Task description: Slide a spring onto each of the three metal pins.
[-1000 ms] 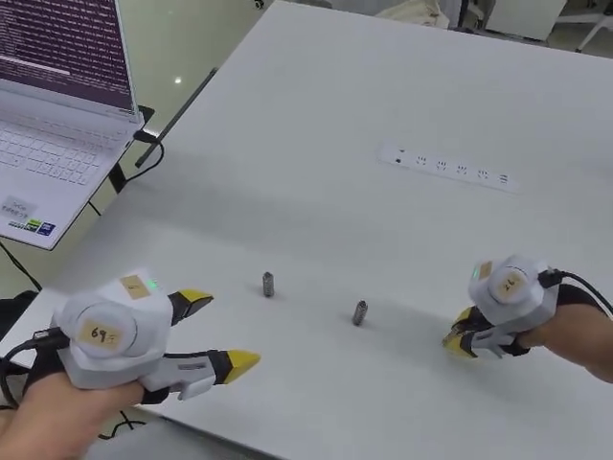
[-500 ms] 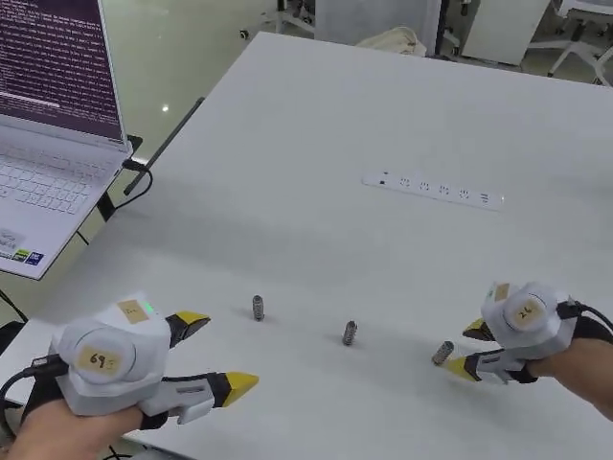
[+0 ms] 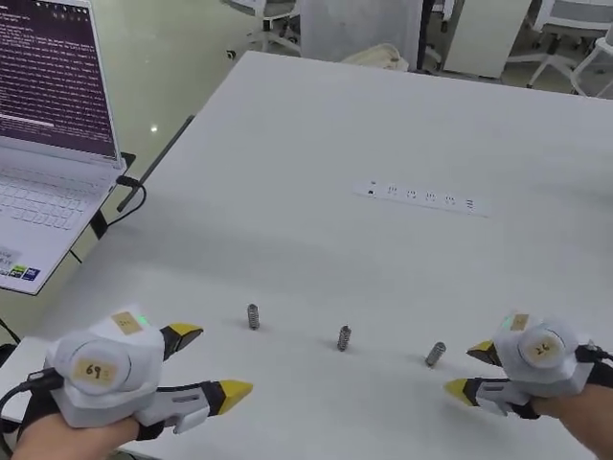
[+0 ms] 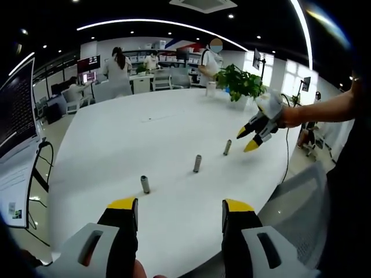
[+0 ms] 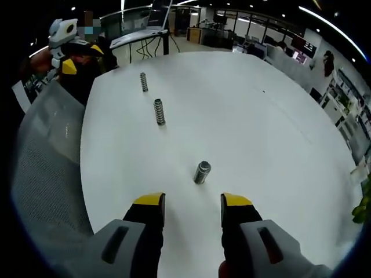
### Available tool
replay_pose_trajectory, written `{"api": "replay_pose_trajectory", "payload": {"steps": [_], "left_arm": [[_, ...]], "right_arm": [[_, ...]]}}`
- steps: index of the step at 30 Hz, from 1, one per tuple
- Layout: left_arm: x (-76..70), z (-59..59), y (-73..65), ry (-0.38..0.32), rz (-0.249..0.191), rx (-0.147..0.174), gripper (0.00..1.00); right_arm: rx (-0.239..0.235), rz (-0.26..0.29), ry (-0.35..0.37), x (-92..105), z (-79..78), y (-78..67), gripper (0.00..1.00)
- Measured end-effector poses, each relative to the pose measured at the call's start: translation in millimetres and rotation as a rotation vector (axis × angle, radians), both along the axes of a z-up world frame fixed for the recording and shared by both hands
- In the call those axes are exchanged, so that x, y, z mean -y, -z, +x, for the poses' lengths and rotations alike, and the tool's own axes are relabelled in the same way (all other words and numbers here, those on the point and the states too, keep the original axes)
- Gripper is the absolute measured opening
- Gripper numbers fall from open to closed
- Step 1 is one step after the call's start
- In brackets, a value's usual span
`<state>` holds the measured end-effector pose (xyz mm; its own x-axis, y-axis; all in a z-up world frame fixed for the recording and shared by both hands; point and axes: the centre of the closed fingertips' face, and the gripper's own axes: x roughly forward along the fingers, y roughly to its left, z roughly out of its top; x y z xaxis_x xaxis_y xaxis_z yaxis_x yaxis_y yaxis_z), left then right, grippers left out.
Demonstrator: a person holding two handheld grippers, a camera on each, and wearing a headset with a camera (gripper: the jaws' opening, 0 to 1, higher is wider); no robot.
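On the white table (image 3: 316,192), three ribbed grey springs (image 3: 344,337) stand in a row (rightmost leaning) between the left gripper (image 3: 215,361) and right gripper (image 3: 466,370), both spread open and empty.

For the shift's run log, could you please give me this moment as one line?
left spring, middle spring, right spring: standing on table | left gripper: open, empty | right gripper: open, empty, near right spring

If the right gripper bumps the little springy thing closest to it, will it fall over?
Probably. The spring on its pin is tall and thin on a small base, standing on the smooth table, so a nudge from the right gripper would likely tip it. It is round, so it might then roll. It looks small, so probably light.
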<state>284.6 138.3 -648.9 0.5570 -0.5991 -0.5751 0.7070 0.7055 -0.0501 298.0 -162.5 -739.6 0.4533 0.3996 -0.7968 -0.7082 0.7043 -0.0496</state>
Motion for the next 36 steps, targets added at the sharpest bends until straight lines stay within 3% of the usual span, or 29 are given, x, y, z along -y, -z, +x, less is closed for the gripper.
{"api": "replay_pose_trajectory", "payload": {"steps": [9,21,27,36], "left_arm": [[-4.4,-0.8,-2.6,-0.013,-0.008,0.01,0.54],[-11.5,3.6,-9.7,-0.027,-0.016,0.017,0.54],[-18.4,5.4,-12.7,-0.045,-0.025,0.019,0.56],[-32.3,4.2,-16.5,-0.086,-0.037,0.025,0.59]], "right_arm": [[0.061,0.095,0.081,-14.4,-14.4,-24.9,0.39],[0.167,0.282,0.224,-34.6,-26.6,-72.9,0.45],[0.145,0.287,0.24,-44.3,-41.1,-70.2,0.52],[0.14,0.307,0.252,-46.1,-48.6,-72.9,0.59]]}}
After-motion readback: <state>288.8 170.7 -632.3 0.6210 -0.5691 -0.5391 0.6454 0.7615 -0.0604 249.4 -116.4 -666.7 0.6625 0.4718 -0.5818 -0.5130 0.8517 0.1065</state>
